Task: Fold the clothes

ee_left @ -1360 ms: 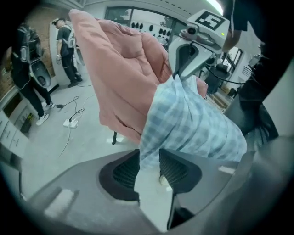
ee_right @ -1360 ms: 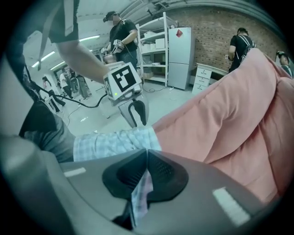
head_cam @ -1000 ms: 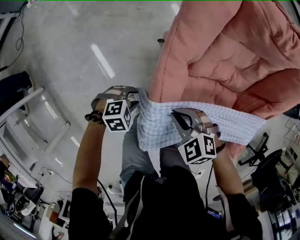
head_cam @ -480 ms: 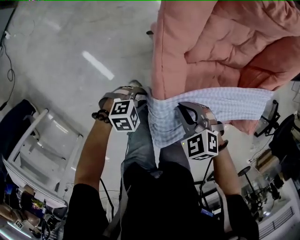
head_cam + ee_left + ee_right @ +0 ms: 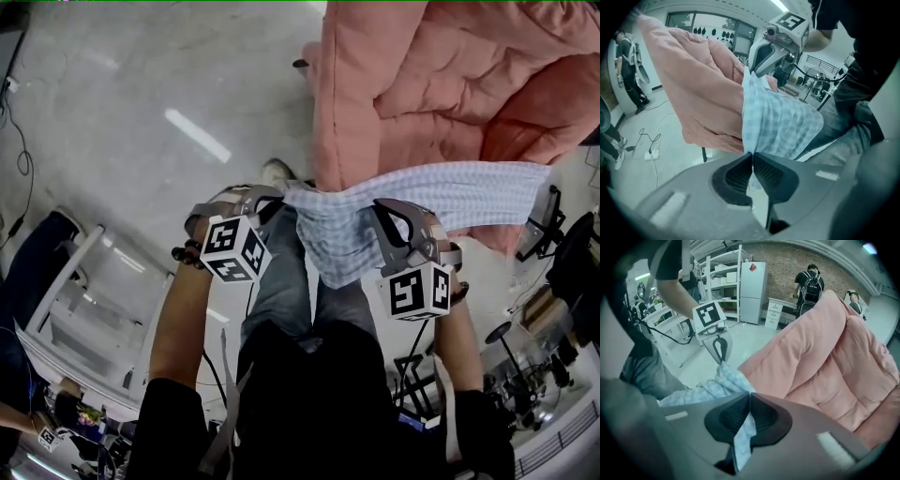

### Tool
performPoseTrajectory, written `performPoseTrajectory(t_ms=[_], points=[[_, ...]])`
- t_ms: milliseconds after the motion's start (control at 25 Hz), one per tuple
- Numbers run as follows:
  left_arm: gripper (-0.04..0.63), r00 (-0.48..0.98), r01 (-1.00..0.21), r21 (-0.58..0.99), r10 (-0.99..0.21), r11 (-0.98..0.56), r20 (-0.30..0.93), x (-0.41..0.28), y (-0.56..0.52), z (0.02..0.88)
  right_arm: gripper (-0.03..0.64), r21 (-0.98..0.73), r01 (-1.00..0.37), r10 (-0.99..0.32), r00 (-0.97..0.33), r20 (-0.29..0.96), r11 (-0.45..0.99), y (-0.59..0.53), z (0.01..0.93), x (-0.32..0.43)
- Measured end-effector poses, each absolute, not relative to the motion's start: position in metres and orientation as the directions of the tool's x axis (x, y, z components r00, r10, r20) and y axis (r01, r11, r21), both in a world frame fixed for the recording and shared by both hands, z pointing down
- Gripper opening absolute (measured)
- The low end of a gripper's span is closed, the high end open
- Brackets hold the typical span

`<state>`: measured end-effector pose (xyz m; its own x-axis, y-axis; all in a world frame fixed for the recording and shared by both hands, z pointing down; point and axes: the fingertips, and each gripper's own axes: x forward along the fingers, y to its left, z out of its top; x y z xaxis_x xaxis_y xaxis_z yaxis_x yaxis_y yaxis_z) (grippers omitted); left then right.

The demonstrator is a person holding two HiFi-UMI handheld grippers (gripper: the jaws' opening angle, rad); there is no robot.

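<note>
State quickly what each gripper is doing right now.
Left gripper: jaws just closed, gripping the light blue checked cloth garment.
Right gripper: shut on the same garment.

Edges and folds hide plenty

The pink quilt (image 5: 422,84) is cut off by the top and right edges. The checked cloth (image 5: 441,192) is bunched, perhaps a shirt. The people (image 5: 808,287) at the back are too small to make out.

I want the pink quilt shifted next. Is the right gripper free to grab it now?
Probably not: the right gripper is shut on the checked cloth. The pink quilt is close beside it, unobstructed, but the cloth must go first.
</note>
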<state>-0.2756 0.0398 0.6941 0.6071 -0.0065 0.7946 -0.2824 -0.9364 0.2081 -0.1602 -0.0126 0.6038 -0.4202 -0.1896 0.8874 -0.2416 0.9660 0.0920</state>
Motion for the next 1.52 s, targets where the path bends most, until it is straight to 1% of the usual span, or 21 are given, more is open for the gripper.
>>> performPoseTrajectory(t_ms=[280,520,760,920,1120,1320,1520], points=[[0.015,0.57,-0.375,0.162,-0.089,-0.913,0.817,-0.304,0.03,0.653,0.012,0.182,-0.226,-0.267,-0.442,0.856,0.957,-0.042,0.577,-0.173],[0.015,0.553,-0.466,0.11,-0.192,-0.878,0.811,-0.332,0.001,0.612,0.012,0.274,-0.22,-0.347,-0.466,0.814,0.936,-0.087,0.549,-0.195],[0.015,0.506,-0.506,0.052,-0.247,-0.861,0.826,-0.368,-0.032,0.597,0.012,0.345,-0.183,-0.39,-0.482,0.785,0.921,-0.116,0.537,-0.222],[0.017,0.491,-0.544,0.051,-0.269,-0.838,0.829,-0.386,-0.051,0.601,0.012,0.354,-0.199,-0.405,-0.49,0.772,0.914,-0.131,0.538,-0.237],[0.017,0.501,-0.557,0.076,-0.261,-0.827,0.825,-0.389,-0.061,0.619,0.012,0.364,-0.227,-0.429,-0.474,0.769,0.903,-0.141,0.55,-0.243],[0.017,0.501,-0.577,0.083,-0.272,-0.813,0.821,-0.384,-0.072,0.641,0.012,0.376,-0.251,-0.452,-0.454,0.768,0.892,-0.144,0.56,-0.239],[0.018,0.512,-0.625,0.111,-0.297,-0.773,0.806,-0.37,-0.085,0.664,0.014,0.394,-0.264,-0.473,-0.44,0.763,0.881,-0.147,0.57,-0.233]])
